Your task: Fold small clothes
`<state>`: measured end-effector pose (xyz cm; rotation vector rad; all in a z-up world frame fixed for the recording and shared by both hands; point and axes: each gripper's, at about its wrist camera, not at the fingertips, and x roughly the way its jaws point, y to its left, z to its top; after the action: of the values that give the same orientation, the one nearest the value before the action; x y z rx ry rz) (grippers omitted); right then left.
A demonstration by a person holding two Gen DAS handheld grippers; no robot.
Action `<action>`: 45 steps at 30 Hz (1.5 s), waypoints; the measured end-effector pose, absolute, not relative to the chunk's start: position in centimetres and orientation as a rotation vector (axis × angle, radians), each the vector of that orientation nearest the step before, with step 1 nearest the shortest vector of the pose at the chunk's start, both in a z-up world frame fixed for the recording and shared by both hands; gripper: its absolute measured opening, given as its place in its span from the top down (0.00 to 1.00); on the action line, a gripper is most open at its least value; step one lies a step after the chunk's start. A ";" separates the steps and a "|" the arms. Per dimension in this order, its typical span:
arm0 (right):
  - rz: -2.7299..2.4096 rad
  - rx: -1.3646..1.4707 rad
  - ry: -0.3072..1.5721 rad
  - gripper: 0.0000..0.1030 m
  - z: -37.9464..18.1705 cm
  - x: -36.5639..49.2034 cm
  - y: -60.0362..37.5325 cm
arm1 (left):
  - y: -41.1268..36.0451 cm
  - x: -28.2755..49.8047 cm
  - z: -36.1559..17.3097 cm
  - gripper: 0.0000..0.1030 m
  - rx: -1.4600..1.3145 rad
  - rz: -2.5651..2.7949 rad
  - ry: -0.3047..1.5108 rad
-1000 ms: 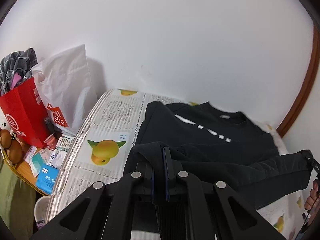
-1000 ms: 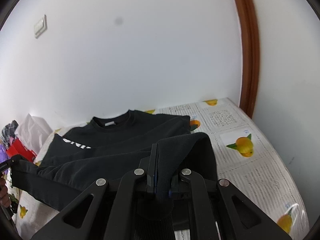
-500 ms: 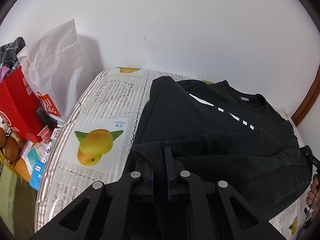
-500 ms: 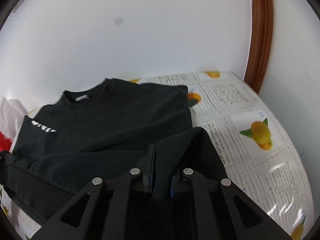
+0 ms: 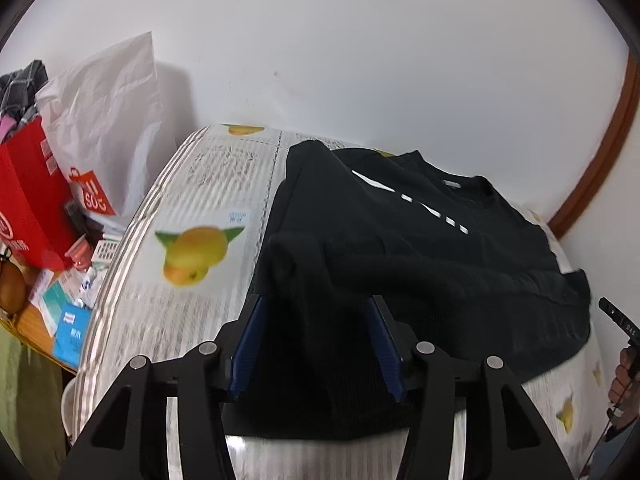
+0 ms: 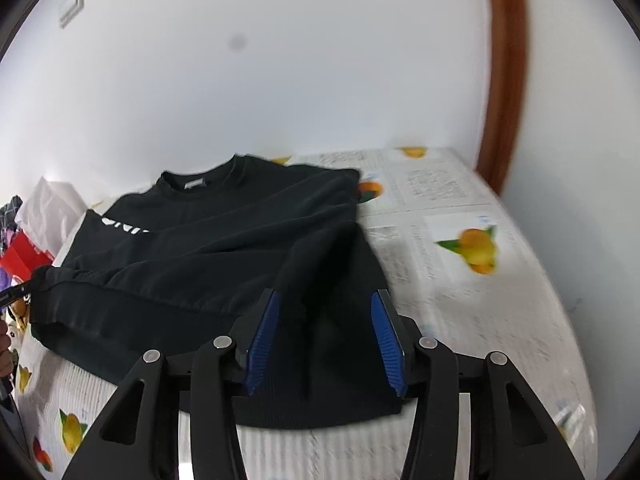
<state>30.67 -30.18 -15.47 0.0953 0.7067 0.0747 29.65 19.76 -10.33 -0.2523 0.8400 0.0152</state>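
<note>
Left claw (image 5: pixel 316 324), right claw (image 6: pixel 325 320) now spread wide — both released black sweatshirt (image 6: pixel 224 240); hem dropped onto tablecloth (image 6: pixel 460 280).

**White corner, fruit-print table**

A plain white wall (image 6: pixel 280 80) carries a light switch (image 6: pixel 72 5) high up. Brown wooden trim (image 6: pixel 505 80) runs down the corner. The table wears a newspaper-and-orange-print cover (image 6: pixel 472 264). Soft, even light.
</note>
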 end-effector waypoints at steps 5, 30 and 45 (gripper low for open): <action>0.031 0.117 0.746 0.53 -17.4 28.7 -32.3 | 20.9 26.1 -11.0 0.50 -0.262 0.042 0.840; 0.034 0.185 0.807 0.90 -21.6 29.4 -32.4 | 21.2 25.3 -14.3 0.88 -0.285 0.045 0.880; -0.006 0.174 0.840 0.90 -21.3 21.0 -34.2 | 19.1 16.4 -13.8 0.87 -0.292 -0.014 0.926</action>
<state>20.97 -34.20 -21.26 0.1739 0.8403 -0.0064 16.36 19.07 -13.76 -0.2916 0.9263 -0.0137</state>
